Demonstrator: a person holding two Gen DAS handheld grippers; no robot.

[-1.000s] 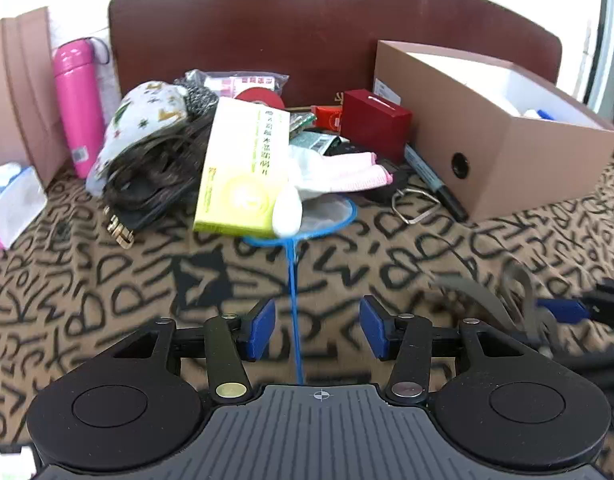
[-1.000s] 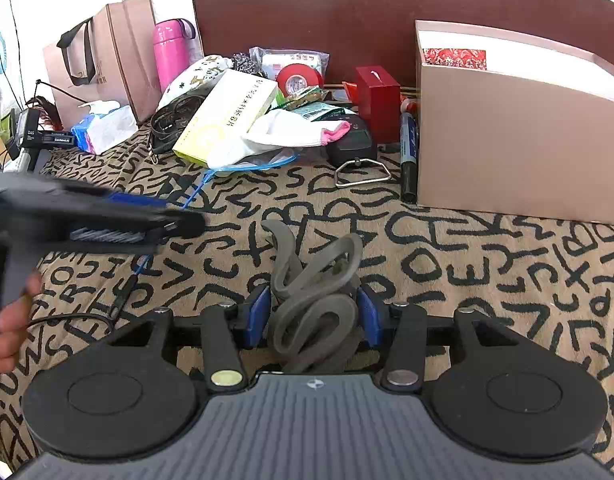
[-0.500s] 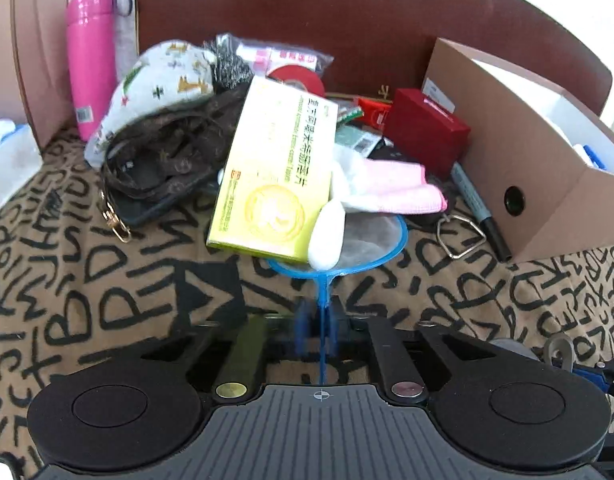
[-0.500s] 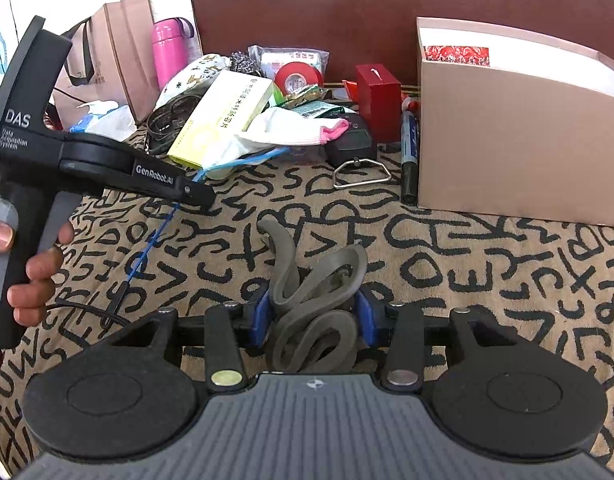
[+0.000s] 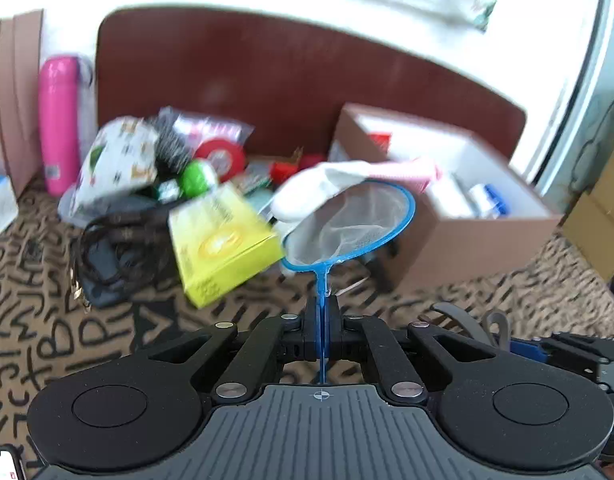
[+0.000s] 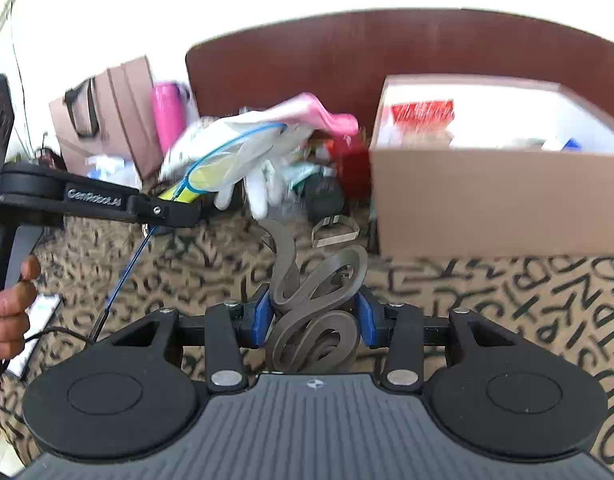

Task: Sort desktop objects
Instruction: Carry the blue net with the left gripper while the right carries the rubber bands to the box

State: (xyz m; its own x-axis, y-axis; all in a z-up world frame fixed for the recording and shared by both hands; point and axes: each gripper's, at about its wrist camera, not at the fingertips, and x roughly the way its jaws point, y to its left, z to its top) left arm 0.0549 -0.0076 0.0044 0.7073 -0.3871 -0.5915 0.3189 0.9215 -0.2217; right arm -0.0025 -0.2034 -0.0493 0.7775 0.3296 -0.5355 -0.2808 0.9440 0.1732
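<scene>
- Your left gripper (image 5: 322,322) pinches one blue net's (image 5: 349,224) handle; net raised, one white-pink glove (image 5: 327,188) draped on it, left of one cardboard box (image 5: 447,216).
- Your right gripper (image 6: 314,316) clamps one grey strap (image 6: 319,296), near side.

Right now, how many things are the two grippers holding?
2. The left gripper is clamped on the blue net's handle; a white-and-pink glove rides on its hoop. The right gripper pinches a coiled grey strap.

Both hand-held grippers (image 5: 322,322) (image 6: 314,316) clamped, loaded
</scene>
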